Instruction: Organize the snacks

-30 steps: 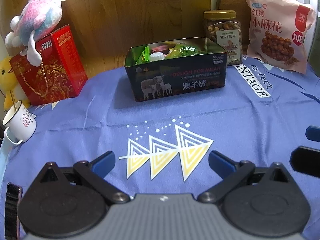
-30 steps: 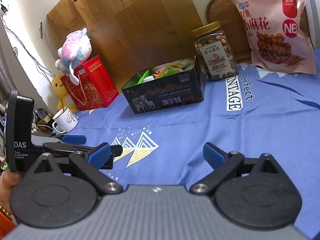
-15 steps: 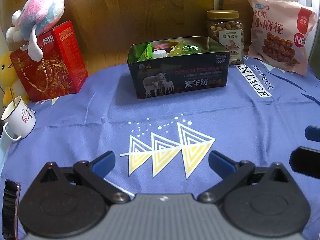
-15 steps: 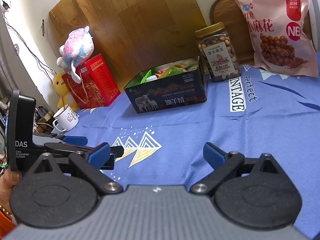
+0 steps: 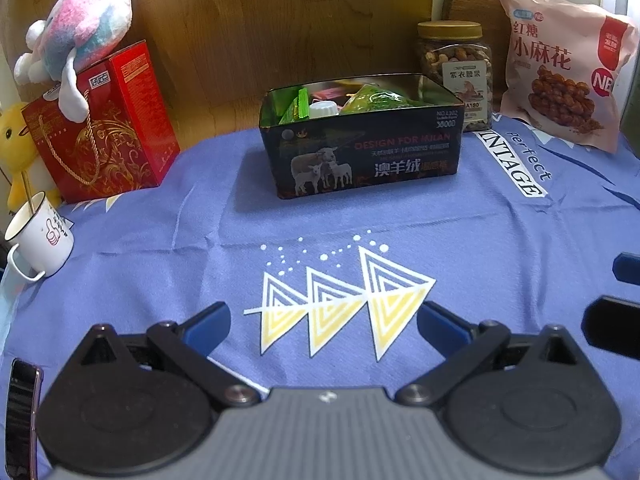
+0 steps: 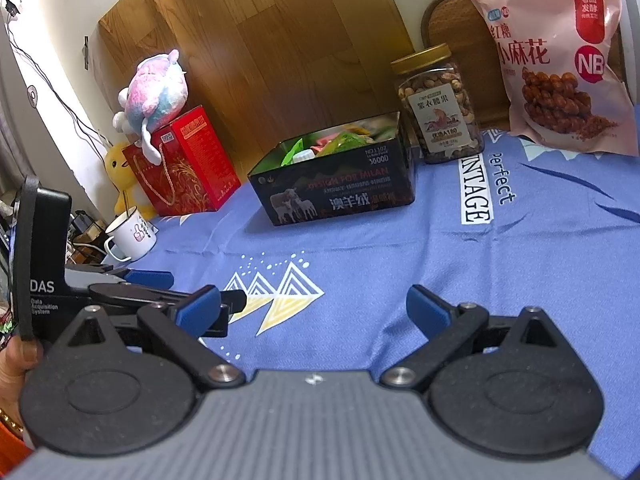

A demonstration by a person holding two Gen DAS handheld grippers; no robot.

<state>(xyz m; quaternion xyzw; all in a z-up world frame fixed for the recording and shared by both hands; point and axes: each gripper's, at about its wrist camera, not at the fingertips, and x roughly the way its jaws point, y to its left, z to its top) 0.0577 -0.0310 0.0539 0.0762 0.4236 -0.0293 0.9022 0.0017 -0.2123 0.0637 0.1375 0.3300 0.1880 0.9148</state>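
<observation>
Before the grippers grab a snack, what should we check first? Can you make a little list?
1. Left gripper open and empty: ok.
2. Right gripper open and empty: ok.
3. Black tin open on top: ok.
4. Room left inside the tin: cannot tell; packets already show above its rim.
5. Nut jar upright, lid on: ok.
6. Pink snack bag sealed: cannot tell.

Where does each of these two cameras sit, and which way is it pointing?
Left wrist: on the left gripper, open, facing the black tin; the right gripper's tips show at its right edge.
Right wrist: on the right gripper, open, facing the tin from its right; the left gripper and a hand show.
Shared: tin, nut jar, pink bag.
</observation>
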